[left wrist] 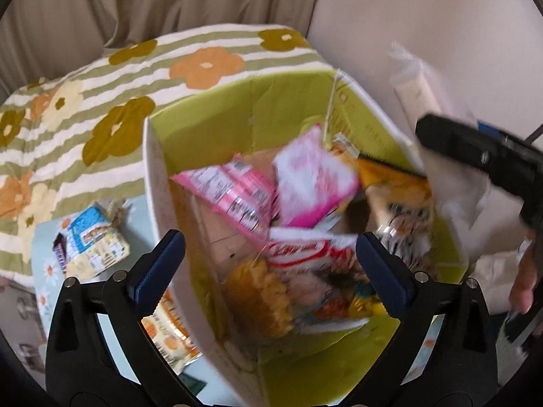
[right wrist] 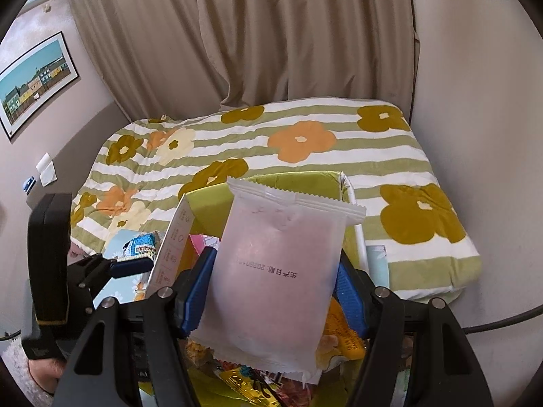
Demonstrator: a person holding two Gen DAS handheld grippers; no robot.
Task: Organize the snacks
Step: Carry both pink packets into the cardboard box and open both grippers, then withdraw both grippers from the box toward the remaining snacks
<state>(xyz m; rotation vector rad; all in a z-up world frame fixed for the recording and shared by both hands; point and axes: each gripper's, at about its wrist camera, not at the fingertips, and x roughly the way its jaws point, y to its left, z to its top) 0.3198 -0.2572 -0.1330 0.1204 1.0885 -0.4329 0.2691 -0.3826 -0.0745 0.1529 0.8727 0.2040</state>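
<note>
The box [left wrist: 159, 183], green inside and already holding a jumble of snack packets, is the landmark here. The right gripper [right wrist: 271, 288] pinches a frosted white packet [right wrist: 278, 271] by its sides, holding it upright over the box. To drop it well, I judge it should be carried over the middle of the box, clear of the near wall, and lowered close to the heap before the jaws let go, so it lands flat instead of sliding out. The left gripper [left wrist: 268, 264] tilts steeply down over the box, jaws spread wide and empty, one finger outside the left wall, the other over the packets. More snacks [left wrist: 91, 247] lie on the table left of the box, awaiting collection.
</note>
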